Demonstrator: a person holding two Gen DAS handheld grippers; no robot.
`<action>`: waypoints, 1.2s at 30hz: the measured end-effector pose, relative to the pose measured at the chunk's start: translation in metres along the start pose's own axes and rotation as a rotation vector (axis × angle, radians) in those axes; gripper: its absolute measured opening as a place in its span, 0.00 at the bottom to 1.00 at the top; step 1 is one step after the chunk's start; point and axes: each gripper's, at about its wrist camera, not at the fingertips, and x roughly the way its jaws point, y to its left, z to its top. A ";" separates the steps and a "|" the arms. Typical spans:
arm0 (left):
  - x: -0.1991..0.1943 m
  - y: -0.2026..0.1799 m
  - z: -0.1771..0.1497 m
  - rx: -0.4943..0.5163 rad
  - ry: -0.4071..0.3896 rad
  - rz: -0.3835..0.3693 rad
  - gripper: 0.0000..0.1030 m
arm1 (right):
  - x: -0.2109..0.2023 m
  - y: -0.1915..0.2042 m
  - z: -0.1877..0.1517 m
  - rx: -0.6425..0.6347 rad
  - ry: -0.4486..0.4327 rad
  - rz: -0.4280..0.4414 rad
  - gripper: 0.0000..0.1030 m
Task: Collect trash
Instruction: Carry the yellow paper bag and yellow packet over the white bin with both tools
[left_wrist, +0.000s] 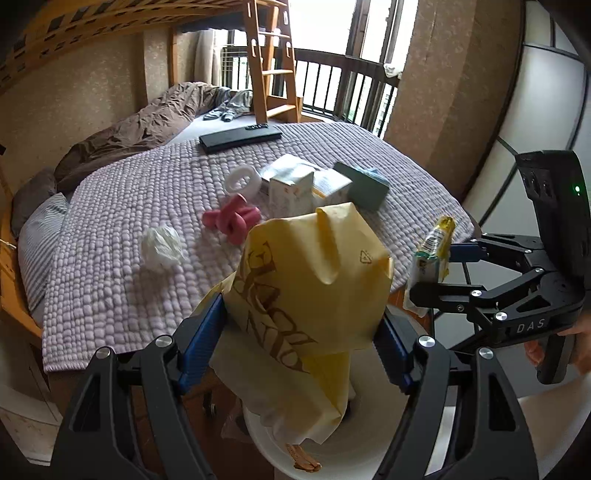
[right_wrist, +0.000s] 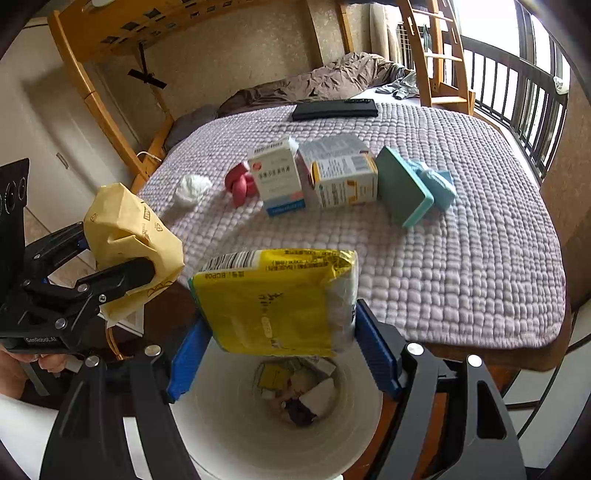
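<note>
My left gripper is shut on a crumpled yellow paper bag, held above the white trash bin; it also shows in the right wrist view. My right gripper is shut on a yellow snack wrapper, held over the white trash bin, which has several scraps at its bottom. The wrapper also shows in the left wrist view. A crumpled white tissue lies on the quilted bed cover.
On the bed lie pink objects, a white ring, medicine boxes, a teal book and a black flat box. A wooden ladder and balcony railing stand beyond.
</note>
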 end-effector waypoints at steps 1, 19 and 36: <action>0.000 -0.002 -0.003 0.001 0.006 -0.006 0.74 | -0.001 0.001 -0.004 0.000 0.005 0.001 0.72; 0.002 -0.030 -0.040 0.029 0.105 -0.085 0.74 | -0.006 0.004 -0.045 0.019 0.067 0.002 0.72; 0.030 -0.032 -0.067 -0.003 0.198 -0.095 0.74 | 0.013 0.001 -0.060 0.040 0.123 0.004 0.72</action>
